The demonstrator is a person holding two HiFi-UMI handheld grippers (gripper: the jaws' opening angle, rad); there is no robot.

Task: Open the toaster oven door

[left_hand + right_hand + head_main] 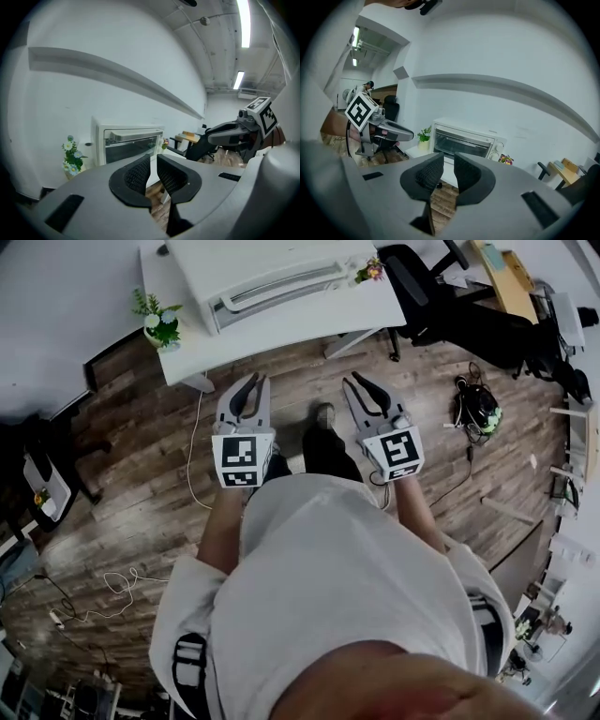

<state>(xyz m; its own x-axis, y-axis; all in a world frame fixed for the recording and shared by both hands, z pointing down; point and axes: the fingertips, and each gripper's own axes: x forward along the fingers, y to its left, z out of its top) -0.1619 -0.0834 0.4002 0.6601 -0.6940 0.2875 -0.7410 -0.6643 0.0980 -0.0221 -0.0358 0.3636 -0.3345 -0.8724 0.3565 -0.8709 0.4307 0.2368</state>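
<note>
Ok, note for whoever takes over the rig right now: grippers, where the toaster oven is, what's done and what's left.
Left gripper: jaws slightly apart, empty, held over the wooden floor short of the table.
Right gripper: the same, jaws slightly apart, empty, alongside the left.
Toaster oven: on the white table straight ahead, with its door shut and its handle along the door's top edge.
Done: nothing on the oven yet, and neither gripper touches it.
Left: reach the handle, grip it, pull the door open.

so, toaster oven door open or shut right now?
Shut. On the white toaster oven, the glass door sits upright, flush with the front, handle bar at its top.
</note>
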